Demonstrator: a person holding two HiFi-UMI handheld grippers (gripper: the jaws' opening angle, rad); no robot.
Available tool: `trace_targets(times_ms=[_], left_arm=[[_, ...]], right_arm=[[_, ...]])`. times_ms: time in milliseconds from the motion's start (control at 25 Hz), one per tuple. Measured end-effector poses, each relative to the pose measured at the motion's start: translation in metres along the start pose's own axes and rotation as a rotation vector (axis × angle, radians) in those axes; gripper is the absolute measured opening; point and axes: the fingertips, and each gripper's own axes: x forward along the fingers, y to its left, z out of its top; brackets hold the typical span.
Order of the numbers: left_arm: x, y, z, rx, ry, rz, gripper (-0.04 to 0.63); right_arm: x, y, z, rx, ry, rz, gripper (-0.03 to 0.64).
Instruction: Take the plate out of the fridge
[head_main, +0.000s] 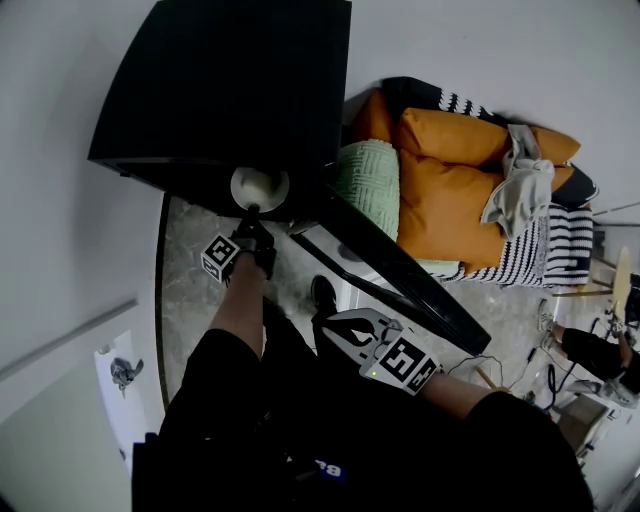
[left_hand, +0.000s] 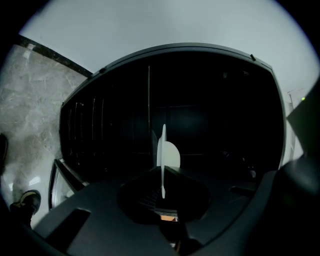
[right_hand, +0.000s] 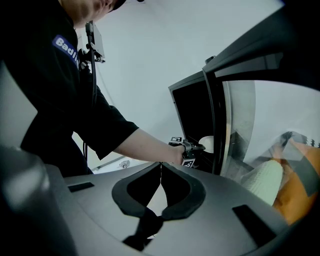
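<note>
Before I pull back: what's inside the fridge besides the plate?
Only the white plate, pinched edge-on in the left claw, and vertical ribs at the left show. The rest of the fridge interior is too dark to tell.

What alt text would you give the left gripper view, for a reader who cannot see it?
The left gripper grips a white plate by its rim, seen edge-on. Behind it stands the dark, open fridge, against a pale wall.

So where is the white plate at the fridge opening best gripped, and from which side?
By its thin near rim, coming in through the open front of the fridge. The plate is shallow, so only its edge fits a claw; the left claw is shut there.
</note>
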Motion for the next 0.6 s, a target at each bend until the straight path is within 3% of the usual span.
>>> trace_targets(times_ms=[600], left_arm=[[-0.039,-0.030,0.022,0.046,0.007,-0.027,0.018]], right_arm=[[0.013,0.018,0.027,-0.033,-0.059,0.028,0.011]])
